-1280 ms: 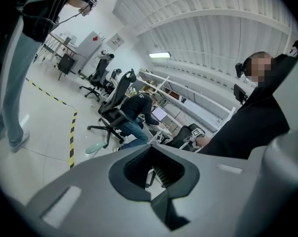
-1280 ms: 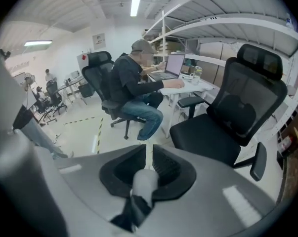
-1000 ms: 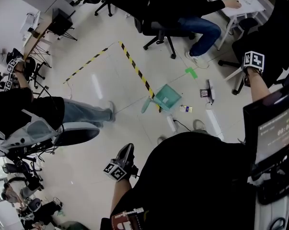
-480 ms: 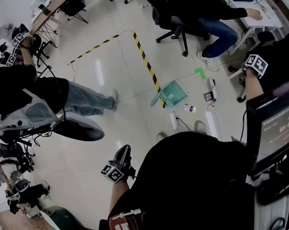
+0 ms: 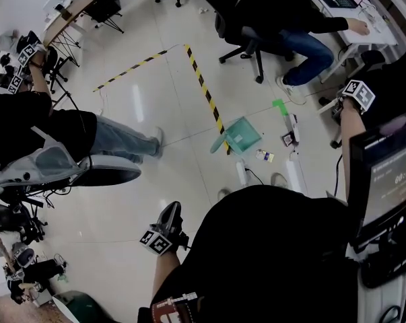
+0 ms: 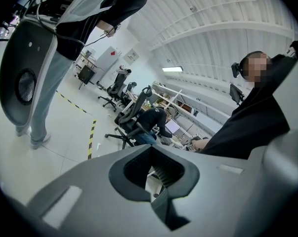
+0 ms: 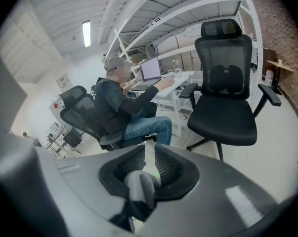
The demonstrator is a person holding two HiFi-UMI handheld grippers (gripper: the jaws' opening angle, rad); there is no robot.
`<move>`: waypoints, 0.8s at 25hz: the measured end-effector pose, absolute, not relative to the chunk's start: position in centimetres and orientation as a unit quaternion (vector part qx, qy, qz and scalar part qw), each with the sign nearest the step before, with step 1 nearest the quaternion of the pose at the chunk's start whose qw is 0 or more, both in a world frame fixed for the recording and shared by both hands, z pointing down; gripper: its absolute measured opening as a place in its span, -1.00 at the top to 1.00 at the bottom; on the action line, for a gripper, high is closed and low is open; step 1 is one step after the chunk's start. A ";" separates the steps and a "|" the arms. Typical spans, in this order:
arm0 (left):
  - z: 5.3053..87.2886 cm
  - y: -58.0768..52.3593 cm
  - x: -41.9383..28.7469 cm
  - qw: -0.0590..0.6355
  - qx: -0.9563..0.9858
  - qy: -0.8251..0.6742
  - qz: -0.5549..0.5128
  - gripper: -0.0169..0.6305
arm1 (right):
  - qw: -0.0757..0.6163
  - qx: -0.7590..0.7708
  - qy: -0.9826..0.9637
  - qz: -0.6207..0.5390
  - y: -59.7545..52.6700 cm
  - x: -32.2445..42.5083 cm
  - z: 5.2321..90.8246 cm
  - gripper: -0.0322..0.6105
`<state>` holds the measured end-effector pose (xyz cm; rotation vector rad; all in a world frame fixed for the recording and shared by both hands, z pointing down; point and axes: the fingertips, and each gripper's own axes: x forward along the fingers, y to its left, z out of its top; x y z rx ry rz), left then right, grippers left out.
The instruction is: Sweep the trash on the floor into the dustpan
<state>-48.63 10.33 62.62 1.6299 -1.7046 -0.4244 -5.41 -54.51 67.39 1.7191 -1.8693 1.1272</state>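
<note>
A green dustpan lies on the pale floor by the yellow-black tape line. Small trash pieces sit just right of it, with another scrap and a green bit farther back. My left gripper is held low by my body, well short of the dustpan; its jaws meet, with nothing between them. My right gripper is raised at the far right. Its jaws hold a grey rounded handle end; the rest of that handle is hidden.
Two white bars lie on the floor near the trash. A seated person in an office chair is behind the dustpan, and another person stands at the left. A monitor blocks the lower right.
The head view has swung a little, so the floor scene shifted in the picture. The left gripper sits slightly lower and further left. The dustpan and trash keep their places on the floor.
</note>
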 end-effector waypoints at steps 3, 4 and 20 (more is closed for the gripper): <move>62.7 9.6 -48.8 0.361 0.638 -0.659 -0.167 0.96 | 0.170 0.611 -0.650 0.419 -53.8 -5.5 67.2 0.74; 62.6 9.4 -48.9 0.361 0.640 -0.658 -0.167 0.96 | 0.166 0.612 -0.646 0.426 -53.5 -5.5 67.0 0.74; 61.6 9.0 -48.4 0.353 0.645 -0.656 -0.169 0.96 | 0.133 0.563 -0.680 0.450 -52.8 -11.1 67.5 0.72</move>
